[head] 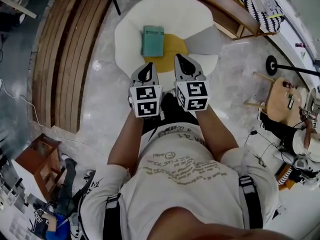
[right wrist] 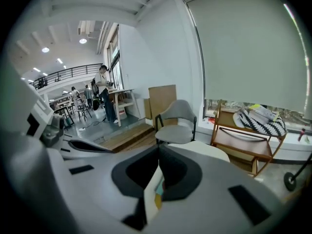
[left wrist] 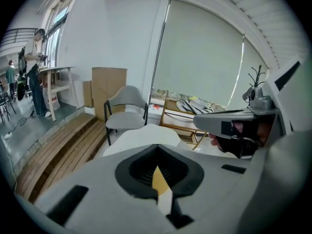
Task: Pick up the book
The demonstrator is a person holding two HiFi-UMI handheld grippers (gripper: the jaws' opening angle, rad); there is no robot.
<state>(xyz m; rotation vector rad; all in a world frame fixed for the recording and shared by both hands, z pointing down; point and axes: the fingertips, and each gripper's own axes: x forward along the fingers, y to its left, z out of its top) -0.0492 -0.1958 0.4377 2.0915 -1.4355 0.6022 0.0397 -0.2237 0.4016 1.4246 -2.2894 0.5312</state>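
Book: the teal book (head: 152,40) is lying flat on the white table (head: 190,11) ahead of us.
Left gripper (head: 146,70): we are holding it closed, empty.
Right gripper (head: 183,65): closed too, gripping nothing.
Room: wooden decking (head: 70,49) is flanking the glossy floor (head: 235,84).

Teal book (head: 153,40), cream table (head: 131,34) with yellow centre, brown slatted platform (head: 70,59), black-and-white striped cushion (head: 252,4)

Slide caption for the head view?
Left gripper and right gripper, both shut, hover short of the teal book on the table.
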